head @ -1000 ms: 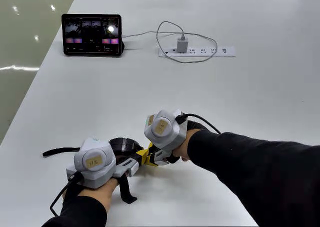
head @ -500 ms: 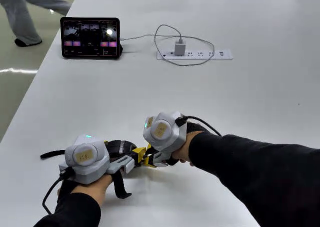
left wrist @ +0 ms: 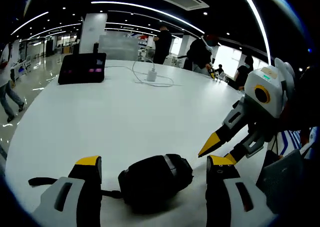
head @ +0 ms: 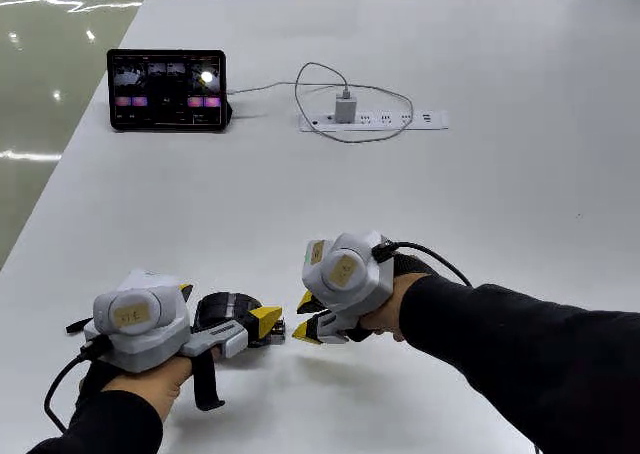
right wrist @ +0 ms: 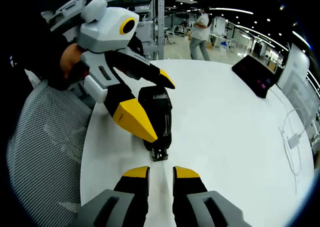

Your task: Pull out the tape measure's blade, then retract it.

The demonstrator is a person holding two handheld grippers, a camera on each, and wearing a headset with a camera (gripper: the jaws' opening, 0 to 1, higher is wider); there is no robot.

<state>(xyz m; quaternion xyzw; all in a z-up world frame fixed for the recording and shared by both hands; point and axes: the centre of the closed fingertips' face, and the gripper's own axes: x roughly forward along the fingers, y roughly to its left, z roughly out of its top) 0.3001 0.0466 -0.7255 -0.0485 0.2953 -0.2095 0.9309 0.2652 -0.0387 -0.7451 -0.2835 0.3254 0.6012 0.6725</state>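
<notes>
The black tape measure (head: 225, 309) lies on the white table near its front left. My left gripper (head: 268, 326) is open, and in the left gripper view the tape measure (left wrist: 155, 179) sits between its yellow-tipped jaws with a small gap on each side. The right gripper (head: 306, 317) hovers just right of it, jaws a little apart and holding nothing. In the right gripper view the tape measure (right wrist: 156, 119) points its blade hook (right wrist: 159, 156) at my right gripper (right wrist: 161, 173), just ahead of the tips. No blade length is drawn out.
A tablet (head: 166, 89) stands at the back left. A white power strip (head: 372, 121) with a charger and looped cable (head: 345, 104) lies behind centre. The table's left edge (head: 60, 174) drops to the floor. A mesh chair (right wrist: 45, 137) sits beside the table.
The two grippers have drawn apart. The left one moved left with the tape measure between its jaws, and the right one backed off to the right.
</notes>
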